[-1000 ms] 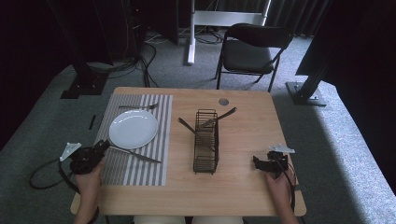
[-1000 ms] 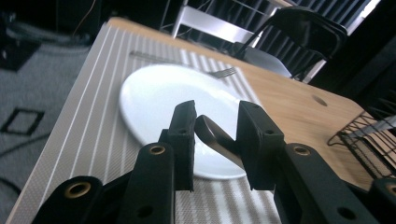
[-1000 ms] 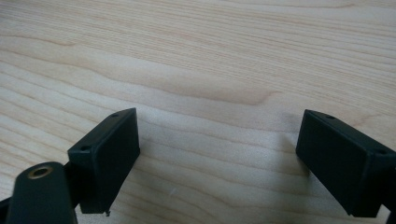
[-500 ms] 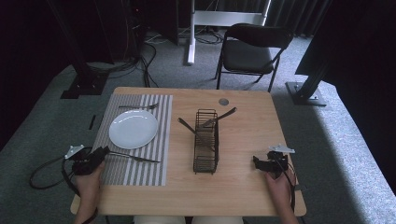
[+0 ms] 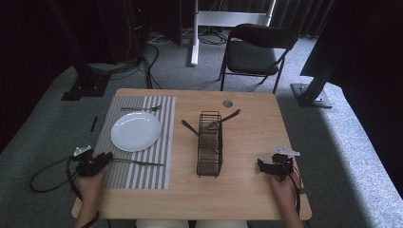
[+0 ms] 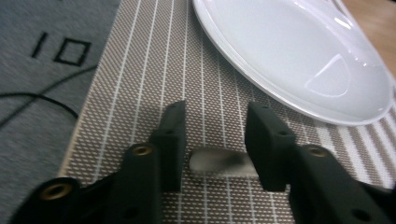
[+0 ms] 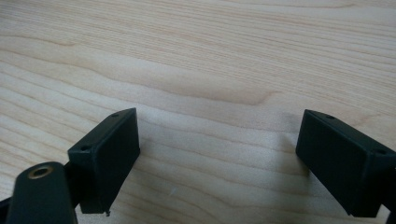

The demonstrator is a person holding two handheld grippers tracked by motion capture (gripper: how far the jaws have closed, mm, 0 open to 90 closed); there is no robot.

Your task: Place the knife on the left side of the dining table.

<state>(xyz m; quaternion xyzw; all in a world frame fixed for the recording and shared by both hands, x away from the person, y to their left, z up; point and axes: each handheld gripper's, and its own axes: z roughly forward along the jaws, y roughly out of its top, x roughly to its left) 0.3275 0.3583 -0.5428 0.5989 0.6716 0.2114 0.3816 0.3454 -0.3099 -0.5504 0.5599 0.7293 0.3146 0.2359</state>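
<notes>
**Left gripper letting go of a knife by the plate**

So the left gripper is down low at the near left corner of the tabletop, sitting over the near edge of the striped placemat. Its jaws have just been opening, and in the left gripper view the handle end of the knife lies flat on the mat right between the two pads. There's a sliver of gap on the left side; on the right I can't tell if the pad is touching it. Looks released to me, not gripped.

From the high view the knife runs along the mat just on the near side of the white plate, pointing toward the middle of the tabletop. A fork lies at the mat's far edge, beyond the plate.

The right gripper rests near the near right corner, jaws spread wide with bare wood between them, holding nothing.

In the middle of the tabletop stands a black wire rack with a couple of utensils sticking out of its far end.
</notes>
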